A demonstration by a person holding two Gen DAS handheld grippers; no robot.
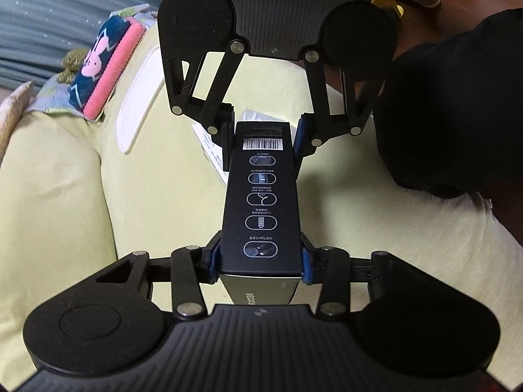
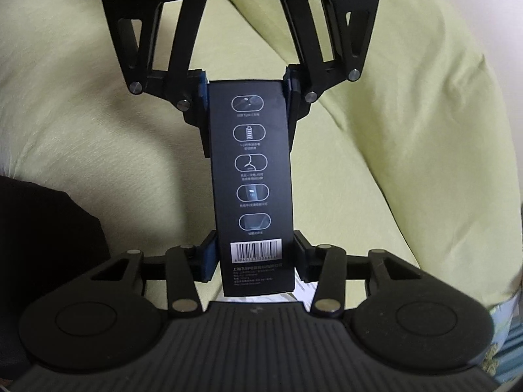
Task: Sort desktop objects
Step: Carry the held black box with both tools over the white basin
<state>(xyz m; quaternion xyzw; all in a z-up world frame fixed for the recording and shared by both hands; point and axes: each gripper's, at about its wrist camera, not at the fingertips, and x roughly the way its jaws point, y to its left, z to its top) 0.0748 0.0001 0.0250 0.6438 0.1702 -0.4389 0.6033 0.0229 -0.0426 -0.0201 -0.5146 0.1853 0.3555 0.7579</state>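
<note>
Black slim box [image 1: 260, 202] with barcode and icon row is held above the pale green cushion [image 1: 65, 196], pinched at both ends. Left gripper [image 1: 260, 261] clamps the icon end, right gripper [image 2: 255, 261] clamps the barcode end, blue pads tight on its sides. White paper [image 1: 209, 150] lies on the cushion under the box.

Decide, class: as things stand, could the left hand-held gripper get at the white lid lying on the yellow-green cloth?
Probably not yet. The left hand-held gripper is shut on the black box, as is the right one. The white lid lies uncovered, off to one side.
</note>
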